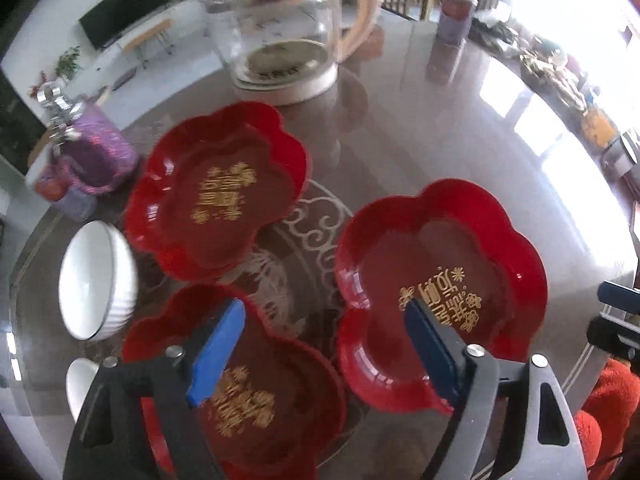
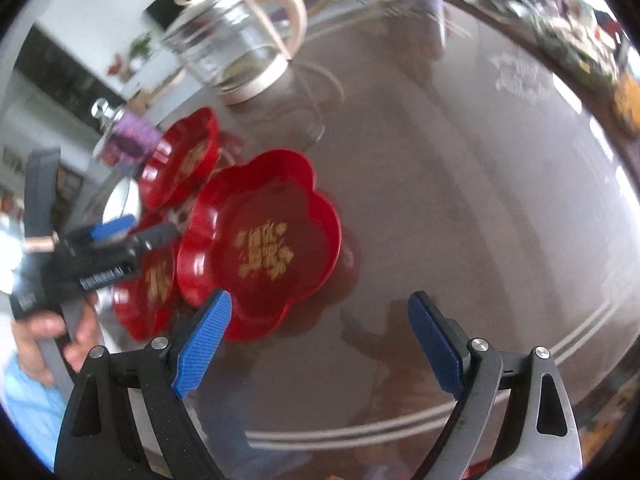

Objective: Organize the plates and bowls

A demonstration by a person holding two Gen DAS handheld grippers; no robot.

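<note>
Where living room shows behind, glossy brown round table point(image 1: 420, 128), glass kettle point(image 1: 280, 36)

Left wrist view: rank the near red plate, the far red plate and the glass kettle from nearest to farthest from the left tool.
1. Near red plate, under the left tool.
2. Far red plate, ahead and left.
3. Glass kettle, at the table's far side.

Three flower-shaped plates sit on the table point(image 1: 420, 128): the far plate point(image 1: 216, 188) in front of the kettle point(image 1: 280, 32), the near plate point(image 1: 248, 380) below it, the right plate point(image 1: 440, 292) beside both. A bowl point(image 1: 96, 280) stands left of the plates, with a jar point(image 1: 96, 152) behind it.
</note>
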